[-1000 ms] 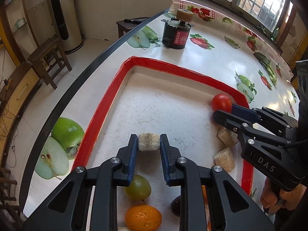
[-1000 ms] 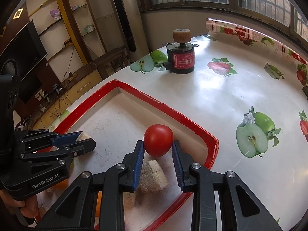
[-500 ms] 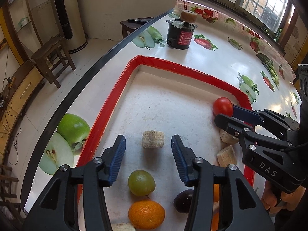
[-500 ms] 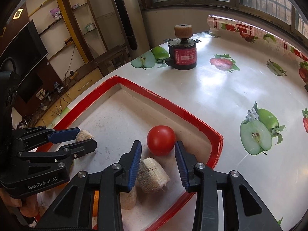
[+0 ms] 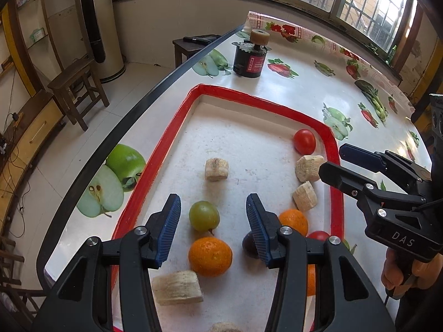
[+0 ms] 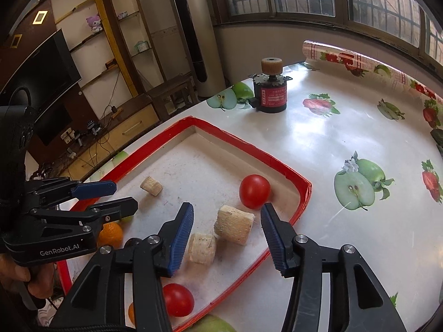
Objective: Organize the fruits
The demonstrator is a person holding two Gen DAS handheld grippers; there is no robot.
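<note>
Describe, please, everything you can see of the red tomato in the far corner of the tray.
The red tomato is small, round, smooth and glossy, with a bright highlight on its skin; it looks whole and no stem shows. It lies on the white floor of the red-rimmed tray, in the far right corner, close to the wall; whether it touches the wall I cannot tell. A pale cut chunk lies just in front of it. No gripper touches it.

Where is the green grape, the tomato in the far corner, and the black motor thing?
green grape [image 5: 204,215]: left wrist view, middle of its skin.
tomato [image 6: 254,191]: right wrist view, its round front.
black motor [image 6: 270,98]: right wrist view, its red label.
</note>
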